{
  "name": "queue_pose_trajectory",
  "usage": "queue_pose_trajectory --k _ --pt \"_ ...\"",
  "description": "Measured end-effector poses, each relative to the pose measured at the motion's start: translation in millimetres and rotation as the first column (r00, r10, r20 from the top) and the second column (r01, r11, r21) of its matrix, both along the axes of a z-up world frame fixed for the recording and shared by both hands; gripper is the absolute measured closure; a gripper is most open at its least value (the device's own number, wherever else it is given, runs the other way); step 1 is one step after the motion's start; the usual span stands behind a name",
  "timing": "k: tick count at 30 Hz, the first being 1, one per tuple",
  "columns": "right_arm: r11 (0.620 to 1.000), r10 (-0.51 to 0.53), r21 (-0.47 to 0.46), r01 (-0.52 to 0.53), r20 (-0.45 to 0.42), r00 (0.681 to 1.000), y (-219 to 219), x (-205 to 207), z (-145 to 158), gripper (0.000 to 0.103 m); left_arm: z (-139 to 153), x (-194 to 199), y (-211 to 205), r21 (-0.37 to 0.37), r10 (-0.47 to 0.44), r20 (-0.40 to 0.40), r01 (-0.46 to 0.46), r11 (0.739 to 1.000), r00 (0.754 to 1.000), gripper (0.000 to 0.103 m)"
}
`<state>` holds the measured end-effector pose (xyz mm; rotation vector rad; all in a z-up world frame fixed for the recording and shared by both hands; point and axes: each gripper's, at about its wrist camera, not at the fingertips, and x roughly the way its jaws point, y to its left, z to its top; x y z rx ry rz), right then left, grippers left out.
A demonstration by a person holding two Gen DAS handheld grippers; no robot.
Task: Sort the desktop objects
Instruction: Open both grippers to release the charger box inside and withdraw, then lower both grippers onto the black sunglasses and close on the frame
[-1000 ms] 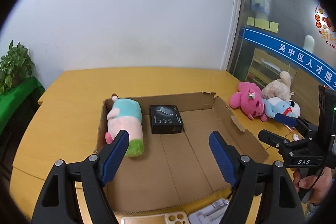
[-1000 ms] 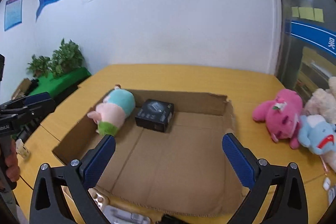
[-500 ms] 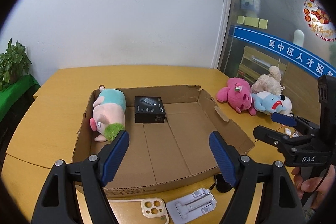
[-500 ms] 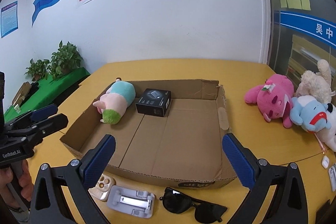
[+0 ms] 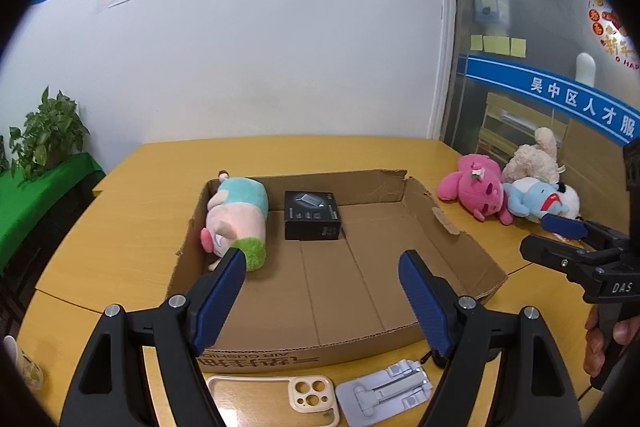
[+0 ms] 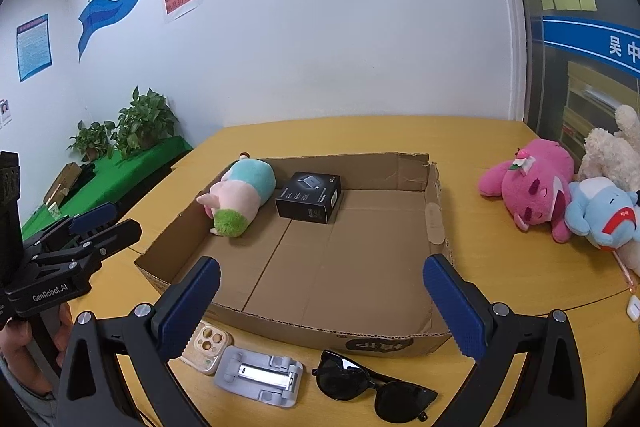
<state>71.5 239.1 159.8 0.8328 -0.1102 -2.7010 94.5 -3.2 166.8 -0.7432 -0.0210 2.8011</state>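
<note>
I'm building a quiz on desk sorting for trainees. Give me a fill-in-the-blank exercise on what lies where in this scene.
1. Inside the cardboard box, beside the pastel plush toy, sits a small box coloured ____.
2. On the table in front of the cardboard box, right of the grey phone stand, lie dark ____.
3. The pink plush toy lies ____ the cardboard box.
4. Both the left gripper and the right gripper hold ____.

Missing words: black; sunglasses; outside; nothing

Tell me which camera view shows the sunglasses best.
The right wrist view: the sunglasses lie whole on the table before the box. In the left wrist view only a dark sliver shows behind the left gripper's finger.
</note>
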Motion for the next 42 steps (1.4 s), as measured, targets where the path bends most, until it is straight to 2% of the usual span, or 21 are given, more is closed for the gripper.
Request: queue_pose_trajectory --k 5,10,13,15,20,23,27,33,35,37,40,42 --pt "1.0 0.03 -0.001 -0.03 0.038 0.999 28.6 1.4 -20.6 0.0 -9.3 -2.0 -6.3 0.04 -0.037 0.042 0.035 0.999 0.998 0.024" --pt "0.999 0.04 0.015 -0.044 0.214 0.976 62.2 -5.9 -80.5 0.0 -33.6 -10.3 1.1 0.03 -0.068 0.14 0.065 0.997 0.988 0.024" --pt "1.0 0.021 0.016 -0.027 0.288 0.957 76.2 -11.7 -110.5 0.007 -45.2 -13.7 6.0 0.042 -0.074 0.186 0.068 0.997 0.98 0.024" --pt "0.999 0.023 -0.032 -0.014 0.314 0.949 86.1 -14.2 -123.5 0.015 -51.0 -13.5 9.8 0.046 -0.085 0.208 0.077 0.996 0.974 0.024" --pt "0.992 0.092 -0.116 -0.056 0.339 0.936 91.7 -16.8 -139.5 0.029 -57.8 -10.2 14.8 0.055 -0.103 0.222 0.093 0.994 0.97 0.024" --pt "0.987 0.156 -0.096 -0.129 0.377 0.913 77.8 -20.1 -151.4 0.029 -62.9 -10.4 16.8 0.061 -0.11 0.237 0.098 0.993 0.965 0.024" --pt "0.984 0.176 -0.04 -0.176 0.436 0.883 61.3 -16.5 -171.6 0.029 -69.5 -10.1 22.2 0.068 -0.129 0.256 0.115 0.991 0.958 0.024" --pt "0.966 0.252 -0.074 -0.246 0.462 0.85 44.3 12.4 -173.8 0.03 -82.1 -12.2 35.3 0.081 -0.178 0.297 0.161 0.984 0.938 0.024" --pt "0.962 0.263 -0.052 -0.268 0.443 0.857 37.3 22.8 -168.3 0.03 -86.4 -14.9 40.4 0.104 -0.204 0.312 0.18 0.978 0.928 0.024" --pt "0.966 0.236 -0.001 -0.259 0.418 0.877 34.7 30.6 -165.5 0.03 -90.9 -17.4 46.4 0.118 -0.224 0.323 0.196 0.974 0.919 0.024" --pt "0.964 0.208 0.062 -0.259 0.435 0.876 28.7 30.1 -176.0 0.03 -102.9 -22.8 57.4 0.181 -0.284 0.364 0.232 0.956 0.887 0.024" --pt "0.958 0.204 0.098 -0.268 0.421 0.884 23.2 34.7 -178.2 0.036 -110.9 -25.8 63.7 0.218 -0.311 0.395 0.241 0.946 0.865 0.024"
